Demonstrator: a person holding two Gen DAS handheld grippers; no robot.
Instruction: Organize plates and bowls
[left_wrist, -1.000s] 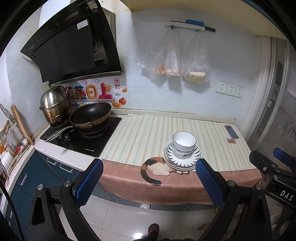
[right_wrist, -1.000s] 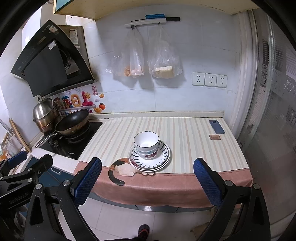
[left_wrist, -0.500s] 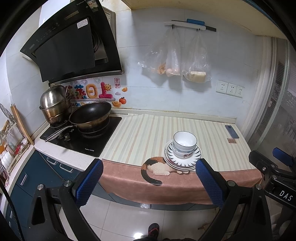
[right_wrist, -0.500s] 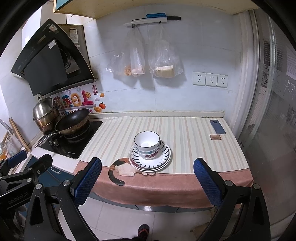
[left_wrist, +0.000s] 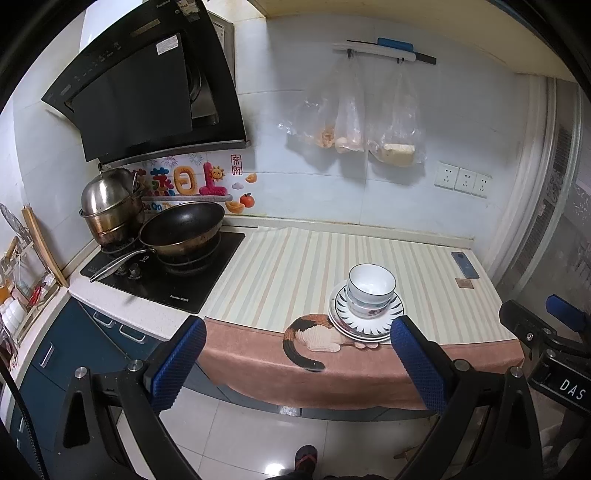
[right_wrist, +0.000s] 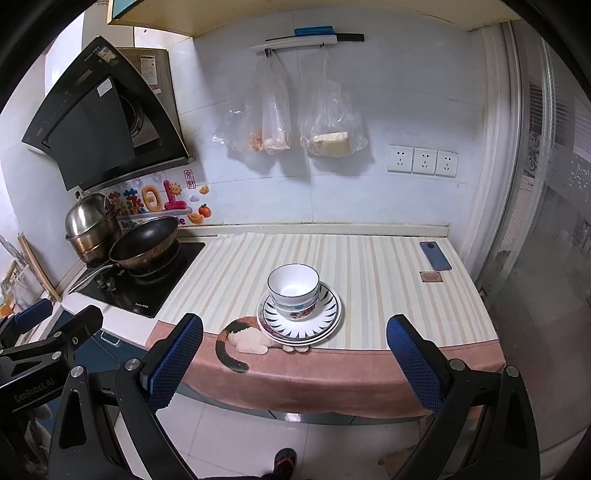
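Glazed white ceramic bowls (left_wrist: 371, 291) (right_wrist: 293, 290), round, nested in a short stack; top one plain white inside with a thin dark rim, lower one with a floral band on its outer wall. They sit on stacked plates (left_wrist: 369, 326) (right_wrist: 299, 325), flat and round, the upper with black petal strokes round its rim. Stack sits near the front edge of the worktop (left_wrist: 295, 266) (right_wrist: 388, 288), on a cream striped cloth with a terracotta hem (left_wrist: 351, 373) (right_wrist: 351, 380) hanging over the edge. Woven calico cat motif (left_wrist: 314, 334) (right_wrist: 243, 338) just beside the plates, tail down on the hem.

Left gripper (left_wrist: 297, 363) jaws released, wide apart, nothing between; blue knurled rubber pads (left_wrist: 177, 369) on black frames. It hangs out over the floor, well short of the stack. Right gripper (right_wrist: 293, 363) same: jaws spread, empty, blue textured pads (right_wrist: 413, 365), back from the worktop edge, stack centred ahead of it.

Left end: black glass hob (left_wrist: 166, 277) (right_wrist: 140, 291) with a dark nonstick wok (left_wrist: 183, 232) (right_wrist: 146, 240), long steel handle; polished stainless steamer pot (left_wrist: 109, 206) (right_wrist: 88, 225) behind it. Glossy black slanted range hood (left_wrist: 147, 92) (right_wrist: 103, 122) above. Clear crinkled plastic bags (left_wrist: 362, 122) (right_wrist: 291, 122) hang from a wall rail. Three white sockets (left_wrist: 461, 181) (right_wrist: 423, 160) on the tiled wall. Blue phone (left_wrist: 464, 264) (right_wrist: 435, 256) flat at the right rear of the worktop.
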